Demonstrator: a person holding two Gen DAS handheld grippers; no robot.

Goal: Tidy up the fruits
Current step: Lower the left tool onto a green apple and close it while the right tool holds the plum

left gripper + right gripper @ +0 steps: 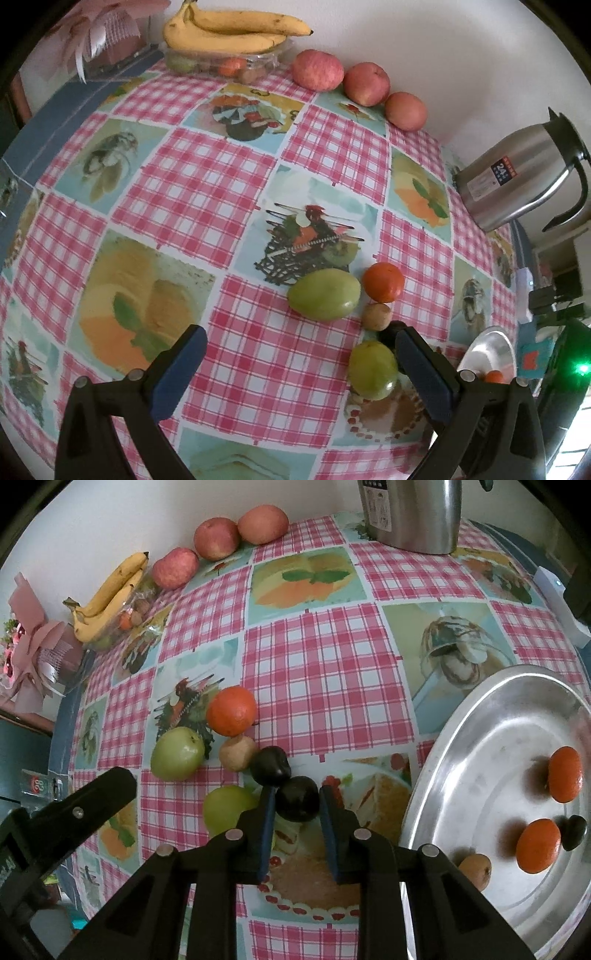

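My right gripper is shut on a dark plum, low over the table. A second dark plum, a small tan fruit, an orange and two green fruits lie beside it. The steel plate at the right holds two oranges, a dark fruit and a tan fruit. My left gripper is open and empty; its right finger touches a green fruit. Another green fruit, an orange and the tan fruit lie ahead.
Three apples stand along the far wall. Bananas rest on a clear box of fruit. A steel thermos jug stands at the right. A pink wrapped bouquet is at the far left edge.
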